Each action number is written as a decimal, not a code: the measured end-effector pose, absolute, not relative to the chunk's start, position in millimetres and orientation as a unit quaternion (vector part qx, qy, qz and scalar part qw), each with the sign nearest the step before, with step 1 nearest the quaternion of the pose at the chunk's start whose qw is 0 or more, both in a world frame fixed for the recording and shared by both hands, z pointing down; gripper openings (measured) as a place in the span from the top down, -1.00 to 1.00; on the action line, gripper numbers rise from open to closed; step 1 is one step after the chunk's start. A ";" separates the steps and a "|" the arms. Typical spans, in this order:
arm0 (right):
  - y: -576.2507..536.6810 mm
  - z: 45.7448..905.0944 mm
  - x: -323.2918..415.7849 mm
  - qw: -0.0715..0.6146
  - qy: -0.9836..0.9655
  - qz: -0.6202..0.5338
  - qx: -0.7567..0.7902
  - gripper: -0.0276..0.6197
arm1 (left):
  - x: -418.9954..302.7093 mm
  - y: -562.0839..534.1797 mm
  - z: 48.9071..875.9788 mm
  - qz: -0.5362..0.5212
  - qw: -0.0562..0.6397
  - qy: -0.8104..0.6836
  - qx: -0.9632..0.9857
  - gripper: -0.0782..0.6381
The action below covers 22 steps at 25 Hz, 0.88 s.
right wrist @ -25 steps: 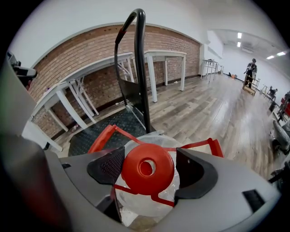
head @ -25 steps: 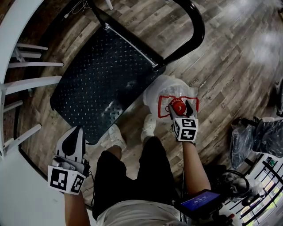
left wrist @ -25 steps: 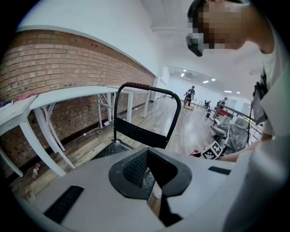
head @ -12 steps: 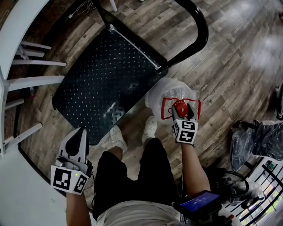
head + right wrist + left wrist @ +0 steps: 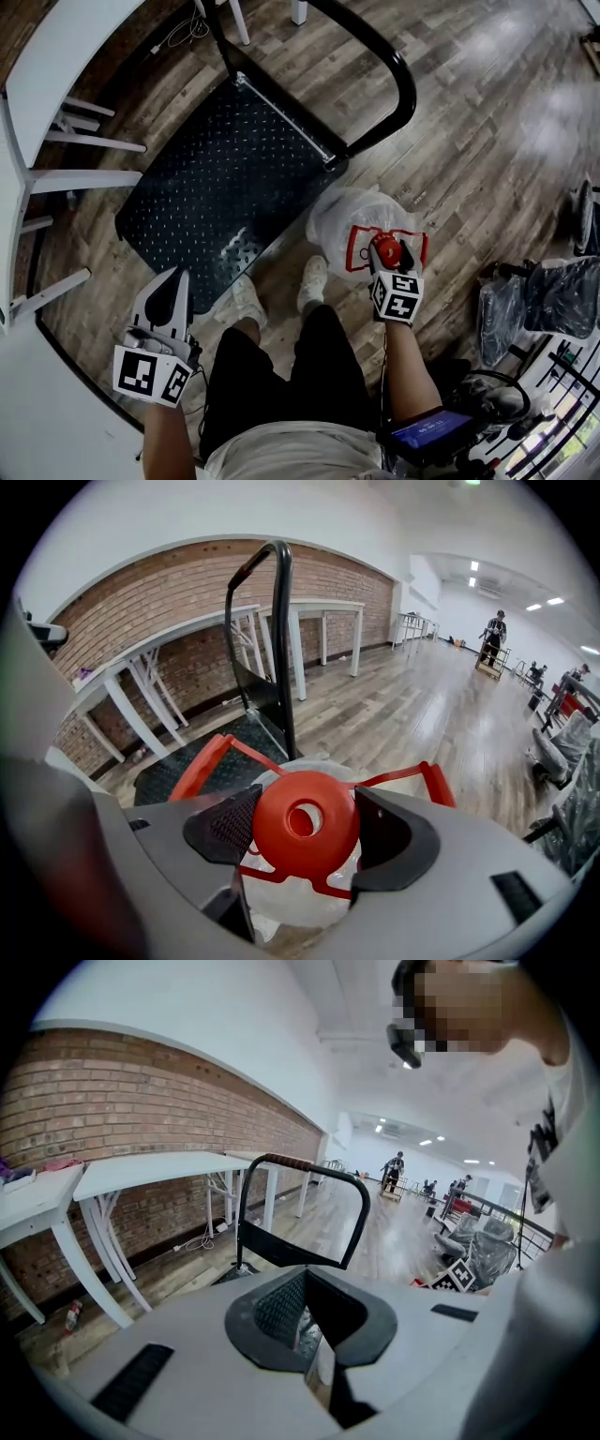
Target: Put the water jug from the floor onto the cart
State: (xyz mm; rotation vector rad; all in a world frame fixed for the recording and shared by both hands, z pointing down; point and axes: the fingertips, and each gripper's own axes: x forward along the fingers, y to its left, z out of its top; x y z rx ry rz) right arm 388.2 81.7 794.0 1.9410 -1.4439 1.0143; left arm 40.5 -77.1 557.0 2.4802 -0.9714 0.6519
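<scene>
The water jug (image 5: 356, 216), clear with a red cap (image 5: 384, 248) and a red carrying frame, stands beside the cart's near right corner. My right gripper (image 5: 386, 251) points down onto it. Its jaws have just been closing and now press on both sides of the red cap (image 5: 305, 822), so the right gripper (image 5: 305, 829) is shut on it. The cart (image 5: 225, 178) has a black studded deck and a black handle (image 5: 398, 84). My left gripper (image 5: 173, 283) hangs at the lower left, near the deck's front edge, shut and holding nothing (image 5: 305, 1288).
White tables (image 5: 56, 66) line the brick wall at the left. Plastic-wrapped chairs (image 5: 553, 300) stand at the right. The person's shoes (image 5: 314, 272) are between the cart and the jug. A cable (image 5: 178, 33) lies on the wood floor behind the cart.
Both grippers have risen slightly. The right one stays clamped on the red cap, and the jug has come up with it. The cart keeps its place.
</scene>
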 end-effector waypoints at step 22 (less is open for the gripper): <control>47.0 530.3 333.8 0.274 -0.610 0.282 0.688 -0.05 | -27.5 -109.1 411.6 0.116 0.139 -0.401 0.898 0.78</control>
